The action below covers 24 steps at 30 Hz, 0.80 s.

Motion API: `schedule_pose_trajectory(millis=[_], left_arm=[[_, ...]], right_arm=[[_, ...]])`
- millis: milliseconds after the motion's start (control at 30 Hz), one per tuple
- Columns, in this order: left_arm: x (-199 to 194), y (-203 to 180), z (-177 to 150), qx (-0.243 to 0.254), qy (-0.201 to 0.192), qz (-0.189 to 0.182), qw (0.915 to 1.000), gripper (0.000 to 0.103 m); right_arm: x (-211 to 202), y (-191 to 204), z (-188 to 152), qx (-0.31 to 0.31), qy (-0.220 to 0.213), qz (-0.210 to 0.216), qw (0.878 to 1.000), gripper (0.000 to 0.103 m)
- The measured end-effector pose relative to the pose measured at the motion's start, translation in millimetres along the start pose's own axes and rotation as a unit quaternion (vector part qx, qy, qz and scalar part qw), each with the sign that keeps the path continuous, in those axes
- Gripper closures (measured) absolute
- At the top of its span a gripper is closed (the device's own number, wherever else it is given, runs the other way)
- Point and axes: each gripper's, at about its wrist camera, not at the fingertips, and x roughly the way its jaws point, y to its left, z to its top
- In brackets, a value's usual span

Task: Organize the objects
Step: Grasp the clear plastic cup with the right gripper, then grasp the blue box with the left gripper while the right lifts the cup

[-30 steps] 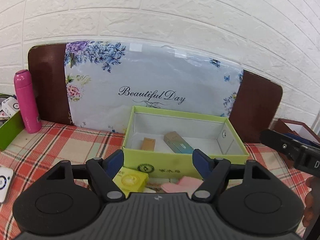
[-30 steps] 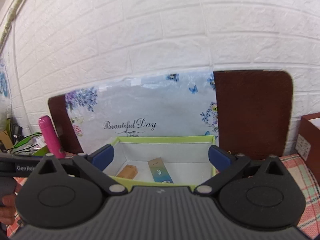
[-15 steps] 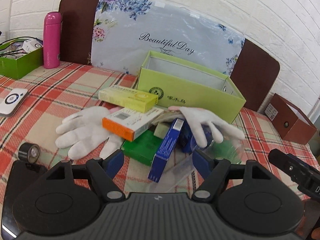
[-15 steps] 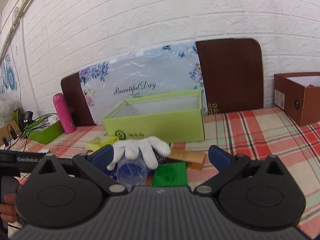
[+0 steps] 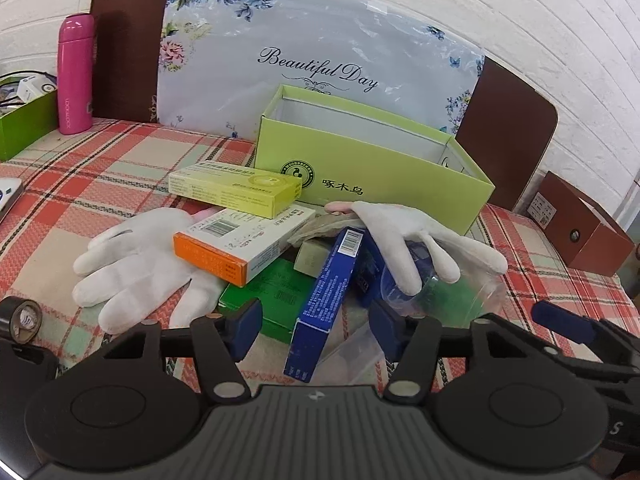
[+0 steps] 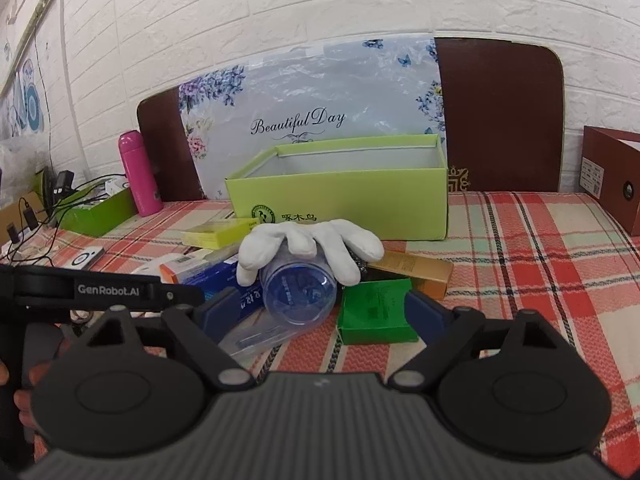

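Both units are coming in on the pile in front of the lime-green open cardboard box (image 5: 372,168), which sits at 12 o'clock on the plaid-cloth tabletop (image 6: 540,248).

Left hand-held gripper (image 5: 314,326): jaws part-open and closing, nothing pressed yet. The tall blue carton standing on edge (image 5: 326,304) sits between the pads. Take that one. Square the pads to its two broad faces before they bite; it leans on the flat green box (image 5: 276,292), so a skewed pinch probably tips it.

Right hand-held gripper (image 6: 320,316): jaws wide and closing, empty. The clear plastic cup lying on its side (image 6: 298,294) points its base at you from 11 o'clock, with the small green box (image 6: 376,312) at 1 o'clock. The white fabric glove (image 6: 312,242) drapes over the cup.

- Pick one target per side; don't straddle cup and green box.
- The cup is thin and round and will likely squash or roll, so grip lightly across the body.
- The glove will likely drag along, so lift slowly or clear it first.
- Leave the orange-and-white carton (image 5: 240,246) and the yellow carton (image 5: 236,188) at 11 o'clock for later; both are stacked on the second white glove (image 5: 136,268).
- The lift has to clear the box's near wall.
- Keep the two units apart; their tips are close at 3 o'clock in the left view.
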Motion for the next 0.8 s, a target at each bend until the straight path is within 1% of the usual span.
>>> schedule_pose_trajectory(millis=[33,67,100,133,167,200,267,367,467,533,600,633,700,767,800], left_arm=[[3,-2,1,0.007,0.002,-0.001,1.0,0.049],[5,-3,2,0.012,0.005,-0.002,0.9999,0.057],[8,-4,3,0.017,0.01,-0.004,0.9998,0.071],[10,-3,3,0.021,0.018,-0.009,0.9996,0.077],[11,-3,3,0.023,0.023,-0.013,0.9994,0.08],[9,-1,2,0.023,0.025,-0.016,0.9993,0.082],[0,2,0,0.021,0.028,-0.023,0.9991,0.084],[-19,7,-8,0.017,0.041,-0.042,0.9981,0.086],[-41,10,-20,0.031,0.041,-0.048,0.9975,0.086],[-51,14,-29,0.036,0.042,-0.043,0.9975,0.086],[-54,19,-37,0.039,0.044,-0.028,0.9979,0.085],[-52,22,-40,0.04,0.047,-0.017,0.9979,0.085],[-45,27,-43,0.03,0.057,-0.002,0.9979,0.078],[-40,31,-44,0.019,0.059,-0.007,0.9981,0.078],[-37,31,-44,0.016,0.061,-0.009,0.998,0.078]], right_arm=[[6,3,1,-0.009,0.002,0.0,1.0,0.015],[12,6,2,-0.019,0.003,-0.001,1.0,0.017],[18,9,3,-0.027,0.004,-0.001,1.0,0.02],[23,11,4,-0.031,0.004,-0.002,1.0,0.024],[27,13,5,-0.035,0.004,-0.001,0.999,0.037],[31,14,5,-0.039,0.009,0.0,0.999,0.056],[34,12,5,-0.033,0.024,0.001,0.999,0.057],[21,6,0,-0.021,0.022,0.011,0.999,0.057],[1,-2,-6,-0.011,0.03,0.041,0.999,0.057],[-13,-7,-13,-0.012,0.047,0.061,0.997,0.057],[-22,-10,-21,-0.027,0.066,0.074,0.995,0.057],[-25,-11,-26,-0.034,0.075,0.073,0.994,0.056],[-27,-12,-35,-0.046,0.095,0.065,0.992,0.055],[-27,-11,-41,-0.05,0.107,0.065,0.991,0.054],[-27,-11,-43,-0.048,0.108,0.067,0.991,0.05]])
